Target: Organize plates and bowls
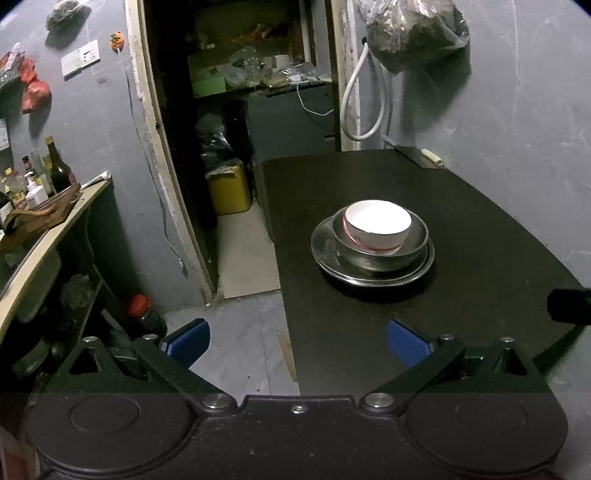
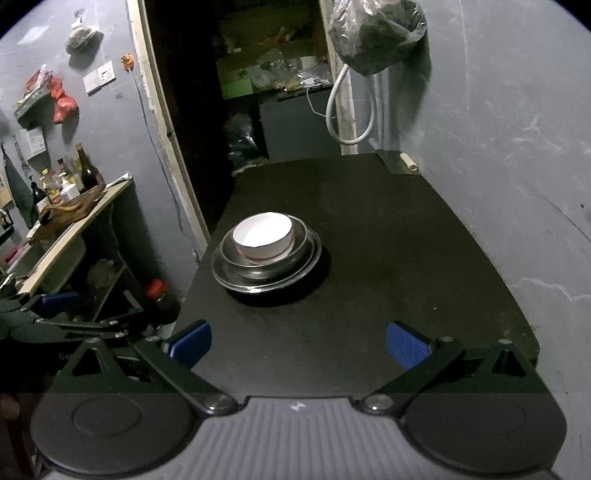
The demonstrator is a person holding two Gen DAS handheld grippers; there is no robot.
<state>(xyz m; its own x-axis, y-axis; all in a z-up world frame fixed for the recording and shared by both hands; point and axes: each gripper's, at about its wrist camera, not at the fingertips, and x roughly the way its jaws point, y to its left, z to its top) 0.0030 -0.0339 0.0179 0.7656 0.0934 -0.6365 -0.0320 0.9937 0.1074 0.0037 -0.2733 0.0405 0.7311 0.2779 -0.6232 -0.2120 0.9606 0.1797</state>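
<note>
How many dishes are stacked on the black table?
3, nested: a white bowl sits inside a steel bowl, which rests on a steel plate. A second plate may be hidden underneath.

A black table (image 2: 369, 258) bears a steel plate (image 2: 225, 275), ahead-left of the right gripper's open fingers.

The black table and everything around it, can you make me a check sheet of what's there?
Surface: black table, mostly bare.
Job's things: white bowl nested in a metal bowl on a metal plate, one stack.
Clutter: small pale roll at the far corner.
Grippers: left gripper and right gripper both open, empty, short of the stack.
Cables: white cable looped on the wall.
Surroundings: bottles on a side counter, hanging bag, dark doorway.
</note>
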